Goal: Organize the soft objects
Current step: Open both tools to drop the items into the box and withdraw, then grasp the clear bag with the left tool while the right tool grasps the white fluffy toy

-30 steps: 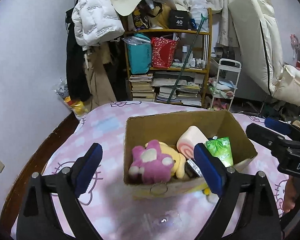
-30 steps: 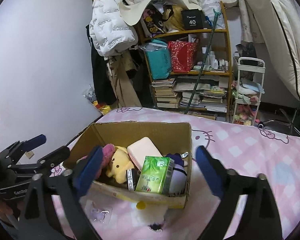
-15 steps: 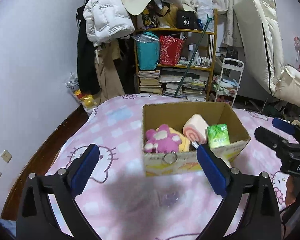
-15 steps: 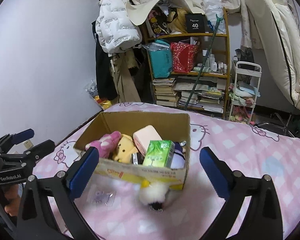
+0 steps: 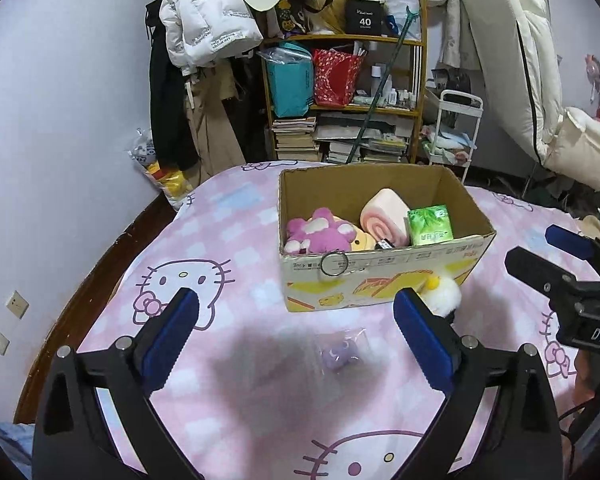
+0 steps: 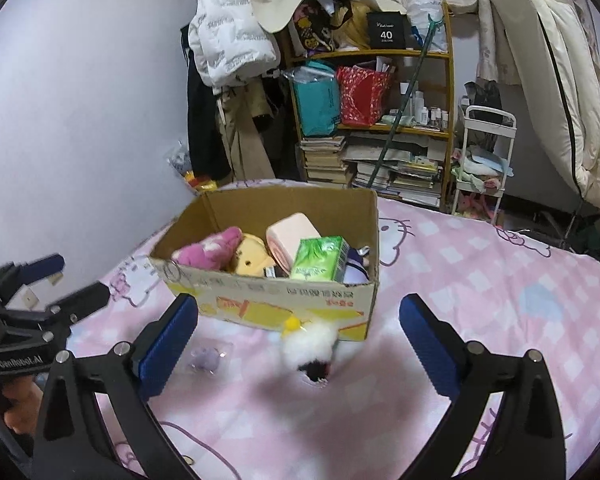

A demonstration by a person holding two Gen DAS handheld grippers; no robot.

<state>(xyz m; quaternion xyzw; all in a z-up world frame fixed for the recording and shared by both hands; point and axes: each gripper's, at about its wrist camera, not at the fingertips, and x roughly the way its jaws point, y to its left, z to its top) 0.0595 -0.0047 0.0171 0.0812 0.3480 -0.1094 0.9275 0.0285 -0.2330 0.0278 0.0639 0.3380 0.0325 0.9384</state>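
Now both tools, left tool (image 5: 296, 322) and right tool (image 6: 298, 330), wide apart, empty.

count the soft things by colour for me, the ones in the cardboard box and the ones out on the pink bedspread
pink: 2, a pink plush toy and a pink swirl-roll cushion, in the cardboard box
yellow: 1, a yellow plush toy in the box
green: 1, a green tissue pack in the box
white: 1, a white fluffy toy on the pink bedspread
purple: 1, a small purple toy in a clear bag on the bedspread
total: 6
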